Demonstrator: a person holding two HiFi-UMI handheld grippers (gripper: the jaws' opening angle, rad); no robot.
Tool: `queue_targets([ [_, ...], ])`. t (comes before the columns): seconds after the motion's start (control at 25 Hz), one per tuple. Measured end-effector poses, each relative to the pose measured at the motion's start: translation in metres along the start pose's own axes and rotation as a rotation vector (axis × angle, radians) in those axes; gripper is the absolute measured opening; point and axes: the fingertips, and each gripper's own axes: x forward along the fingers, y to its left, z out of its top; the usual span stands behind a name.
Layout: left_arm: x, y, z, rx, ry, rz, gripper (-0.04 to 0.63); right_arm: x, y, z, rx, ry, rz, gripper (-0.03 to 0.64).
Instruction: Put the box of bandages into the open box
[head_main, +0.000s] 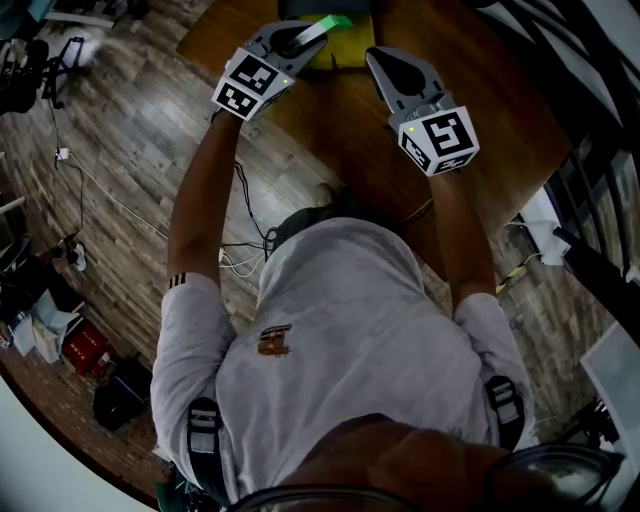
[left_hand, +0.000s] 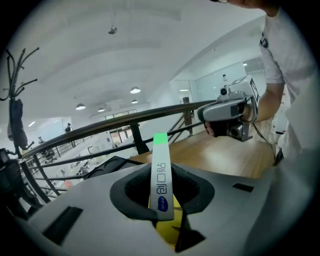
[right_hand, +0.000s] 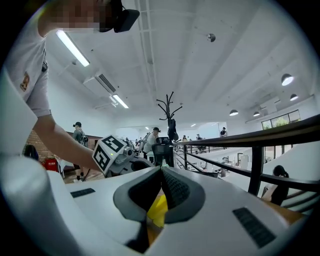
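The box of bandages (head_main: 322, 28) is a slim white box with a green end. It stands upright in my left gripper (head_main: 300, 38), which is shut on it above the far side of the wooden table (head_main: 490, 90). In the left gripper view the bandage box (left_hand: 160, 172) rises out of the dark pads (left_hand: 130, 192). Beneath it lies the yellow open box (head_main: 348, 52), also showing as the yellow box (left_hand: 167, 232) under the jaws. My right gripper (head_main: 374, 54) hovers beside it, shut and empty, its jaws meeting in the right gripper view (right_hand: 161, 171) over the yellow box (right_hand: 157, 210).
The table's near edge runs just in front of the person's body. Wood flooring at left carries cables (head_main: 75, 170), a stand (head_main: 60, 65) and bags (head_main: 85, 345). A black railing (left_hand: 125, 120) lies beyond the table. My right gripper (left_hand: 227, 112) is about level with the left.
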Motion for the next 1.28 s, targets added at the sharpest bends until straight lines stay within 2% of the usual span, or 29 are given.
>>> queue_targets([
  [0.32, 0.058, 0.008, -0.050, 0.031, 0.215, -0.080, 0.106, 0.000, -0.017, -0.010, 0.009, 0.013, 0.002, 0.032],
  [0.56, 0.085, 0.014, -0.075, 0.038, 0.318, -0.112, 0.106, 0.004, -0.025, -0.015, 0.016, 0.028, 0.002, 0.032],
  [0.92, 0.108, 0.025, -0.092, 0.063, 0.409, -0.155, 0.106, 0.010, -0.033, -0.019, 0.027, 0.047, -0.006, 0.032],
  [1.28, 0.119, 0.026, -0.105, 0.051, 0.436, -0.186, 0.106, 0.019, -0.035, -0.024, 0.030, 0.068, -0.022, 0.032],
])
